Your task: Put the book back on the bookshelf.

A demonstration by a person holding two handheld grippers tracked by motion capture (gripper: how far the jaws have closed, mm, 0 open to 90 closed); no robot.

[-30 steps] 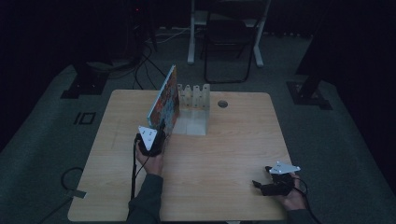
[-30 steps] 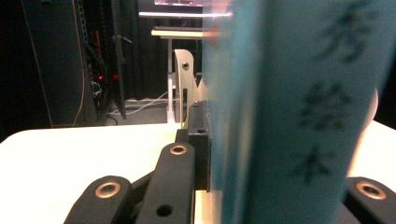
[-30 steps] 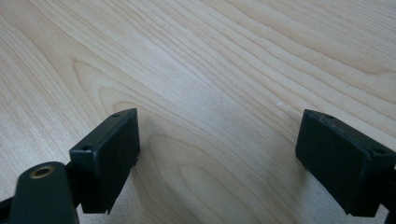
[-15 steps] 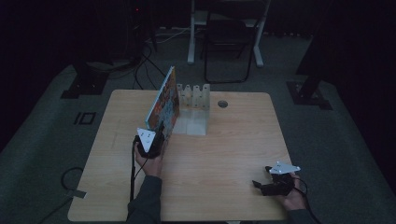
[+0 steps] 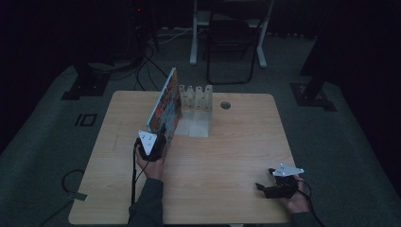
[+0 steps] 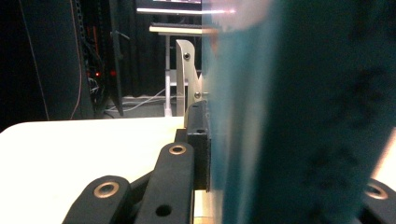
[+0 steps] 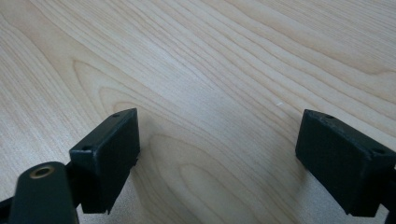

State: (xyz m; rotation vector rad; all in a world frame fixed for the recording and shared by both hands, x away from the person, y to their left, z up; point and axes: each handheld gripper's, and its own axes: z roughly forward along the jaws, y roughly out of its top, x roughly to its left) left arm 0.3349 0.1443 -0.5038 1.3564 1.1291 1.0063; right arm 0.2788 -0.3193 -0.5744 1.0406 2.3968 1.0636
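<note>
The left gripper (image 5: 158, 137) was clamped on the near edge of a book (image 5: 165, 106), which stood upright on the table (image 5: 227, 156) just left of a pale slotted rack (image 5: 196, 97). The right gripper (image 5: 265, 188) rested near the table's front right corner, jaws spread wide over bare wood.

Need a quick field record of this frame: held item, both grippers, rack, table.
held item: book, upright on edge, next to the rack
left gripper: shut on book's near end
right gripper: open, holds nothing, low over the table's near right
rack: pale, slotted, at table's far middle
table: light wood
</note>
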